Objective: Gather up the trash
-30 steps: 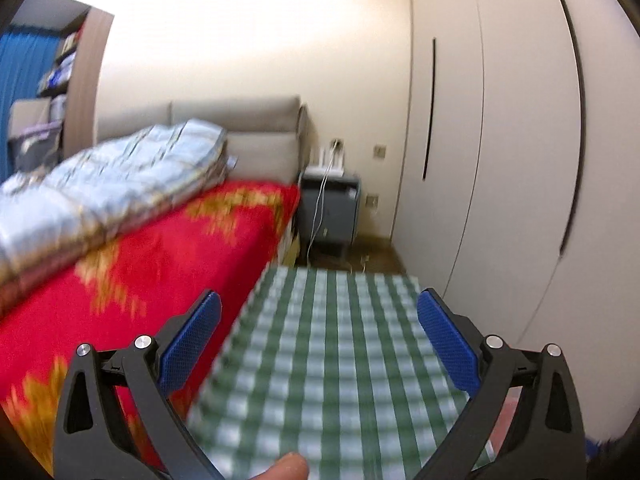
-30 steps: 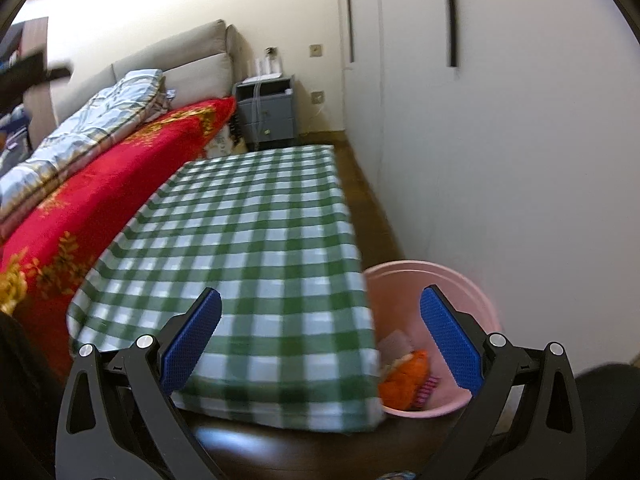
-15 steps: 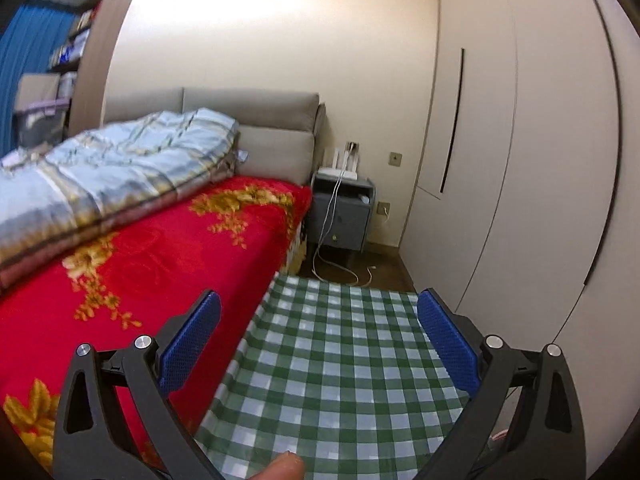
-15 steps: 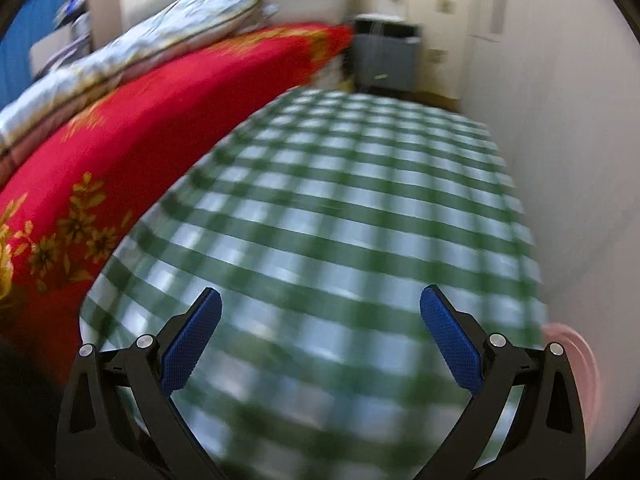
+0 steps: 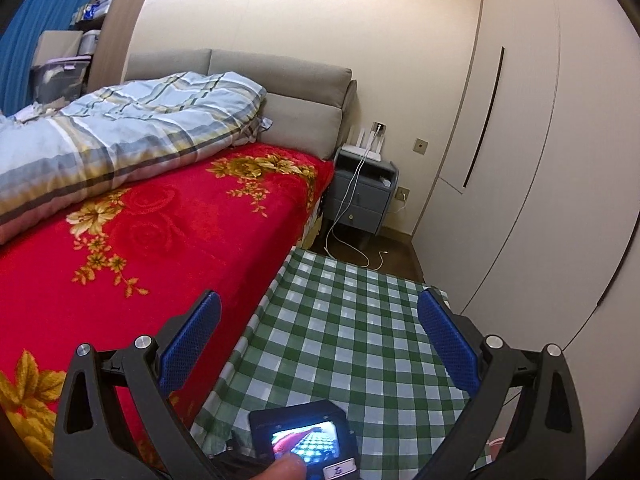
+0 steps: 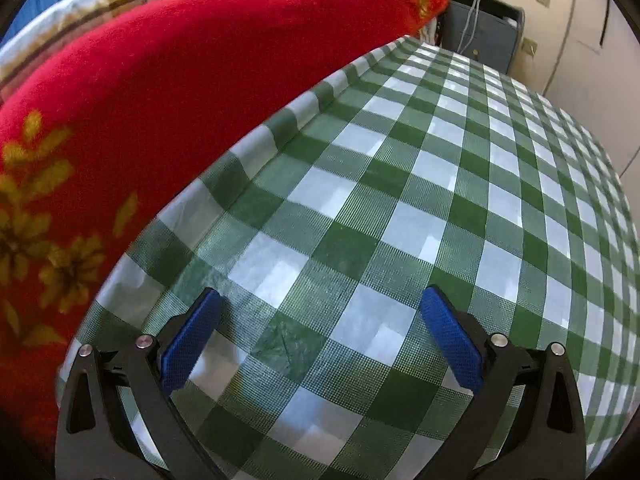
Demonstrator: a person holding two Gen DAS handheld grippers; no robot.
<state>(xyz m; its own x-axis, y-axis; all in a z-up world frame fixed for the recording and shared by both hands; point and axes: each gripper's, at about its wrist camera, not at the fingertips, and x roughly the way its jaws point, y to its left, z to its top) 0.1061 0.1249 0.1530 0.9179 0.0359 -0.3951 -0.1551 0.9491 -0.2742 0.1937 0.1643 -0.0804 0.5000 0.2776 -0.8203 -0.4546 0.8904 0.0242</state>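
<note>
Beside the bed: a bench (image 5: pixel 352 344) under a green-and-white checked cloth stood against the red floral blanket (image 5: pixel 160 240), with white wardrobe doors (image 5: pixel 520 160) on its other side.
Left tongs (image 5: pixel 320 344): held high over the bench's near end, blue pads spread wide apart, gripping nothing.
Right tongs (image 6: pixel 320 336): low and close above the checked cloth, pads likewise wide apart and empty.
Camera screen (image 5: pixel 308 442): a small lit display showed at the bottom of the left wrist view, a fingertip (image 5: pixel 286 470) just below it; likely the back of the right unit's camera.
Trash: none showed on the cloth or the blanket in either view, so where it lay could not be told. A sliver of pink at the lower right of the left view, past the bench edge, was too small to name.
Far end: a grey nightstand (image 5: pixel 366 196) with white cables hanging to the floor.
Step in hand: judged to be between pickups or at the close, since the bench looked cleared.
Next move: it called for sweeping the view over the floor and bench edges to find any remaining piece before bringing either tongs down.
</note>
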